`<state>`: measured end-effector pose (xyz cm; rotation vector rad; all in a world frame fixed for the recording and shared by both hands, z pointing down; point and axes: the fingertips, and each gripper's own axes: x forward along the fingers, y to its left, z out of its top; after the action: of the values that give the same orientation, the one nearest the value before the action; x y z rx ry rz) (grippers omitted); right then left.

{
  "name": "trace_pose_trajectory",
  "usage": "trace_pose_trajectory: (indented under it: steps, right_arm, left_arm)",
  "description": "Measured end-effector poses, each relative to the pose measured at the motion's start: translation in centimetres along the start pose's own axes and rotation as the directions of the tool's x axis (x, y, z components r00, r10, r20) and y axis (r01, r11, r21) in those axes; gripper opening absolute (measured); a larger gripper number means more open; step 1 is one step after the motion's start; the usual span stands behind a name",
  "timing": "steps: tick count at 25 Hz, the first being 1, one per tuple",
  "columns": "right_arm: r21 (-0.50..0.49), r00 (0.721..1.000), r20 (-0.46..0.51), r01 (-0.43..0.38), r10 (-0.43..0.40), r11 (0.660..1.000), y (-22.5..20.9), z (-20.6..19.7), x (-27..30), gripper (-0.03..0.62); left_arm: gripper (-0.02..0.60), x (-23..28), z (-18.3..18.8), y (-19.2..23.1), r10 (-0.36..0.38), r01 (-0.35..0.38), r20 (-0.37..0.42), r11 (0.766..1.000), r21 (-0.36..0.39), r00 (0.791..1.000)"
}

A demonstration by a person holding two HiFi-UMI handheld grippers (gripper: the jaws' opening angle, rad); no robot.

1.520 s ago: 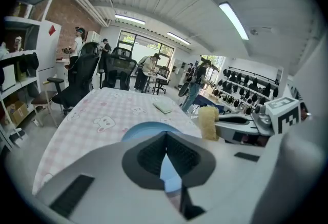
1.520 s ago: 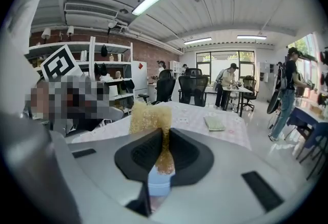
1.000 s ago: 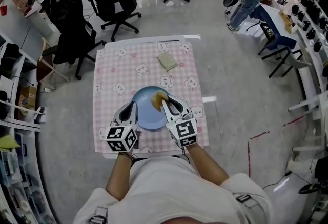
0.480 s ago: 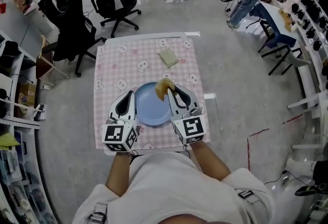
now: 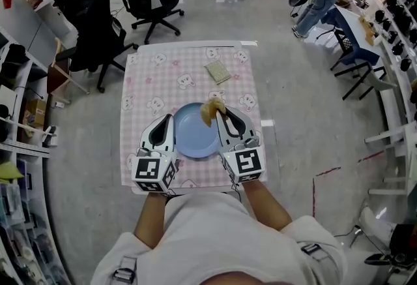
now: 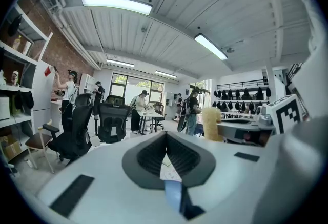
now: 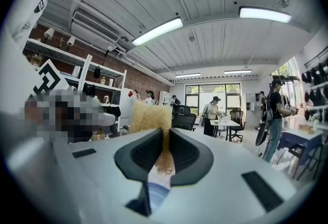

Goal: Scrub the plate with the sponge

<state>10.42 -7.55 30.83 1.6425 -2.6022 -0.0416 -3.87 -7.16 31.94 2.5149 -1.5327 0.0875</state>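
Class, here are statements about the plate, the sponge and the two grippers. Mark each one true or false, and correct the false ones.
1. The right gripper is shut on the yellow sponge. True.
2. The plate is red. False: it is blue.
3. The left gripper is shut on the plate's rim. True.
4. The green pad lies on the plate. False: it lies on the tablecloth, apart from the plate.

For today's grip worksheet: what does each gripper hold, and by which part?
Right gripper pinches the yellow sponge by one end, over the blue plate at its far rim. Left gripper appears to clamp that plate's left rim.
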Motion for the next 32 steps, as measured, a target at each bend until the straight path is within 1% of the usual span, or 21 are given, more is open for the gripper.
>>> trace_pose_trajectory:
  steps: [15, 21, 32]
  right_arm:
    - [-0.024, 1.0, 0.009, 0.006, -0.006, 1.0, -0.3, 0.4, -0.3, 0.043]
    - [-0.074, 1.0, 0.003, -0.001, 0.002, 0.997, -0.1, 0.4, -0.7, 0.043]
    - [-0.058, 1.0, -0.008, 0.014, -0.014, 0.998, -0.6, 0.3, -0.9, 0.043]
  left_arm:
    - [0.012, 0.2, 0.1, -0.7, -0.003, 0.003, 0.005, 1.0, 0.002, 1.0]
    - [0.012, 0.4, -0.1, -1.4, -0.012, 0.012, 0.007, 1.0, 0.011, 1.0]
    - [0.012, 0.5, 0.0, -1.6, -0.017, 0.017, 0.001, 1.0, 0.015, 1.0]
